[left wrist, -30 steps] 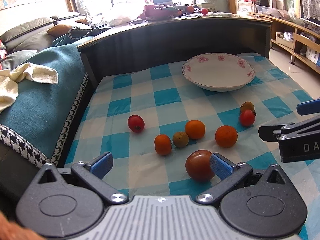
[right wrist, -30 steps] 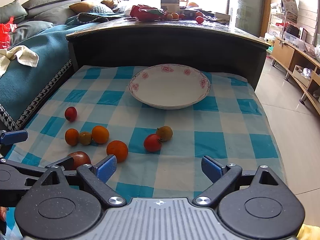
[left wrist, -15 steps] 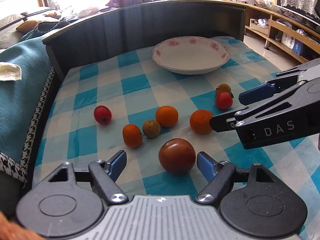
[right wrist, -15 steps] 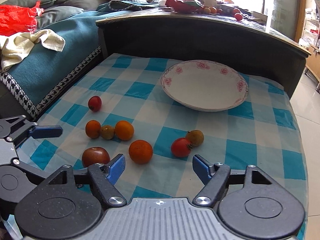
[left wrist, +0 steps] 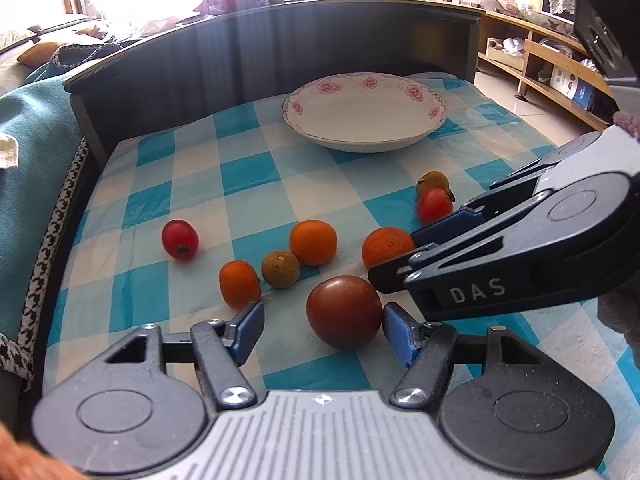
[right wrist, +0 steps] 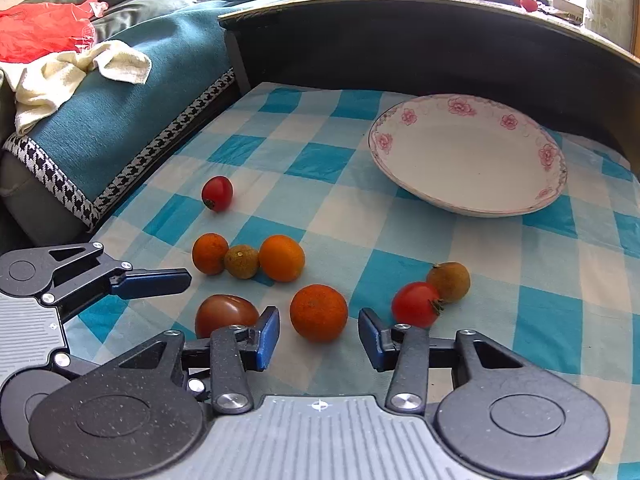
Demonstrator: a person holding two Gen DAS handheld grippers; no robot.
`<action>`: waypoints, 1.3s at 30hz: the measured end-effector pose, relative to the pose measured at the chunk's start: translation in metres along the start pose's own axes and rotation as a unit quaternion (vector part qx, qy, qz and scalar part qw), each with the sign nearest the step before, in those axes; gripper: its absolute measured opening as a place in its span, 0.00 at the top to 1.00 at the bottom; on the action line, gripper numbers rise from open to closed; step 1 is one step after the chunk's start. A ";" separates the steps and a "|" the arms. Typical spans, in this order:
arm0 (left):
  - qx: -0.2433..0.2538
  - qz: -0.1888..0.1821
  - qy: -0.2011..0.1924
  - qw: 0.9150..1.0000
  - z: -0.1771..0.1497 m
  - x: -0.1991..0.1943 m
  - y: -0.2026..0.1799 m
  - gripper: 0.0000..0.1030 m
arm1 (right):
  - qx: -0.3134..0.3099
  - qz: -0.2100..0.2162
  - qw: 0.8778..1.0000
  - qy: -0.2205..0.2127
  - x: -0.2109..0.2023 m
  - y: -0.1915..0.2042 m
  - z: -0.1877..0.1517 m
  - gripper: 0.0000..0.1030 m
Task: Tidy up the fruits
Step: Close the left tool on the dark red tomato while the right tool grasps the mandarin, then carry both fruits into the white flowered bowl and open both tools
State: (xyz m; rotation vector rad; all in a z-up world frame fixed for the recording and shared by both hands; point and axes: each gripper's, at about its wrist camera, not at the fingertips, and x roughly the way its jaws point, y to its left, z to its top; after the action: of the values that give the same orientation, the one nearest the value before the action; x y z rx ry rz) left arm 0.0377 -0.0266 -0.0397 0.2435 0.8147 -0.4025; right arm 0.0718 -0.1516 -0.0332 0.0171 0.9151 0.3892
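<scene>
Several fruits lie on a blue checked cloth (left wrist: 248, 176). A large dark red tomato (left wrist: 344, 311) sits between the fingers of my open left gripper (left wrist: 324, 330), untouched on the left side. An orange (right wrist: 319, 312) lies between the fingers of my open right gripper (right wrist: 319, 338). My right gripper (left wrist: 416, 248) also shows in the left wrist view, beside that orange (left wrist: 387, 245). A white flowered plate (left wrist: 364, 116) stands empty at the back; it also shows in the right wrist view (right wrist: 468, 154).
Two more oranges (left wrist: 313, 242) (left wrist: 239, 283), a brown fruit (left wrist: 281, 269), a small red tomato (left wrist: 180, 239), another tomato (left wrist: 434, 205) and a brown fruit (left wrist: 432, 181) lie on the cloth. A dark curved headboard (left wrist: 280, 48) rises behind. A teal sofa (right wrist: 120, 92) is on the left.
Both grippers moved forward and lower. The dark tomato now lies between the left fingers and the orange between the right fingers. The right gripper came closer in the left view.
</scene>
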 end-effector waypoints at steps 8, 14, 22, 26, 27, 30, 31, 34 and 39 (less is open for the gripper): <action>-0.012 -0.025 0.014 1.000 0.001 0.012 -0.001 0.44 | 0.012 0.003 1.000 0.012 0.009 -0.003 0.000 0.73; -0.013 -0.034 0.013 0.999 0.002 0.015 -0.003 0.50 | 0.013 0.008 1.000 0.009 0.011 -0.003 0.002 0.70; -0.015 -0.041 0.014 0.999 0.004 0.015 -0.002 0.54 | 0.024 0.002 1.000 0.006 0.004 -0.007 0.004 0.73; -0.017 -0.046 0.005 0.999 0.006 0.012 -0.001 0.54 | 0.036 0.002 0.999 -0.011 -0.009 -0.014 0.006 0.74; -0.018 -0.046 0.001 0.999 0.007 0.011 -0.002 0.54 | 0.039 0.001 0.999 -0.014 -0.012 -0.016 0.007 0.74; -0.024 -0.049 -0.007 0.998 0.011 0.008 -0.002 0.54 | 0.045 -0.002 0.999 -0.025 -0.020 -0.021 0.008 0.74; -0.027 -0.052 -0.009 0.998 0.013 0.007 -0.002 0.54 | 0.048 -0.003 0.998 -0.029 -0.022 -0.023 0.009 0.74; -0.027 -0.053 -0.018 0.998 0.022 0.008 -0.004 0.54 | 0.058 -0.009 0.998 -0.038 -0.027 -0.030 0.012 0.74; -0.025 -0.051 -0.035 0.998 0.043 0.016 -0.004 0.54 | 0.066 -0.029 0.996 -0.052 -0.031 -0.042 0.019 0.74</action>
State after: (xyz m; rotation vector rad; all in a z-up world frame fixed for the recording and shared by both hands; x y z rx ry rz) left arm 0.0743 -0.0496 -0.0228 0.1408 0.7695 -0.4827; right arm 0.0832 -0.1985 -0.0047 0.1306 0.8347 0.2698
